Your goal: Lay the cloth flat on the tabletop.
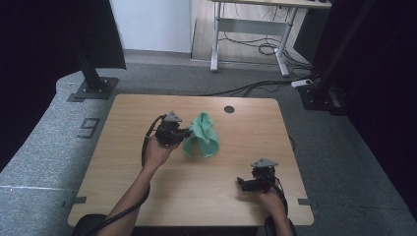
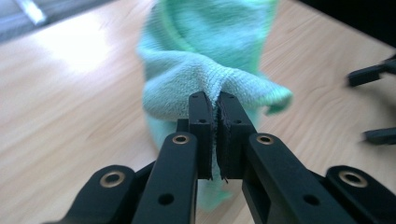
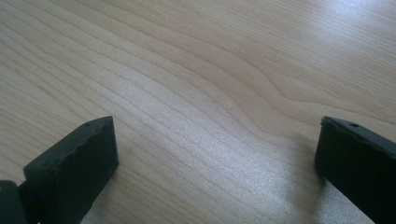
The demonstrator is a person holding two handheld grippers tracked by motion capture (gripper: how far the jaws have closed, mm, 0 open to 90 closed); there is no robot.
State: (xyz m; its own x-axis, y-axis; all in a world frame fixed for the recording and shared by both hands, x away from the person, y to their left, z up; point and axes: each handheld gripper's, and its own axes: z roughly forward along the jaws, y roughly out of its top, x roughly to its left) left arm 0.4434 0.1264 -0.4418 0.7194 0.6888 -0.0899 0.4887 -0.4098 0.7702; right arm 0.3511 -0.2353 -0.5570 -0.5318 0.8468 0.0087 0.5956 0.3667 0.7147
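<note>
The left tongs (image 2: 214,105) are clamped shut on a fold of the green cloth (image 2: 205,56), which hangs bunched from them over the middle of the wooden tabletop (image 1: 123,162), its lower end on or just above the wood. The right tongs (image 3: 215,154) stand wide apart with bare wood between them, near the front right corner and well apart from the cloth. A large "9" (image 1: 88,128) is marked on the grey floor left of the tabletop.

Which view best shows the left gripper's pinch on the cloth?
The left gripper view: the jaws are shut on a fold of the cloth. The high view shows the left gripper at the cloth's edge; the right gripper view shows bare table.
</note>
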